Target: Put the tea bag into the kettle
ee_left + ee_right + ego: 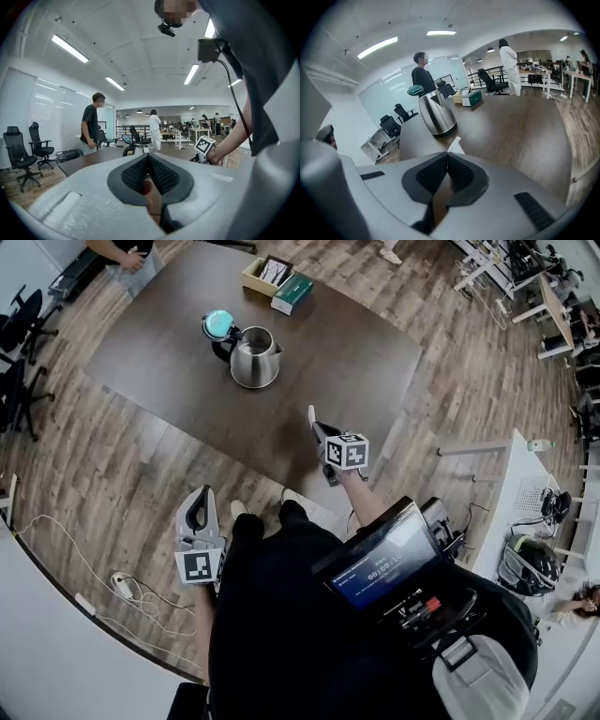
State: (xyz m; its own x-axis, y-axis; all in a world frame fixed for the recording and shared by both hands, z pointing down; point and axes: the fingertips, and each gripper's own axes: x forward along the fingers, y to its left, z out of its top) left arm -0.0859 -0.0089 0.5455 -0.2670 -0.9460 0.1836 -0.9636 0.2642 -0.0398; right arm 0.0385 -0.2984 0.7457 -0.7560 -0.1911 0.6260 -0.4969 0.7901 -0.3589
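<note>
Right gripper (pixel 447 152): fingers pinched shut on tea bag (pixel 456 145). Kettle (pixel 436 112), lid open, on worktop (pixel 511 122) just ahead of fingers. Left gripper (pixel 149 155): fingers together, empty.

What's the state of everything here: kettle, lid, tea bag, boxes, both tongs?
Kettle: upright on the table, not held.
Kettle lid: flipped open.
Tea bag: pinched at the right tongs' tips, not yet in the kettle.
Right tongs: shut on the tea bag.
Left tongs: shut, nothing between them.
Yellow box: open on top.
Green box: looks closed.
</note>
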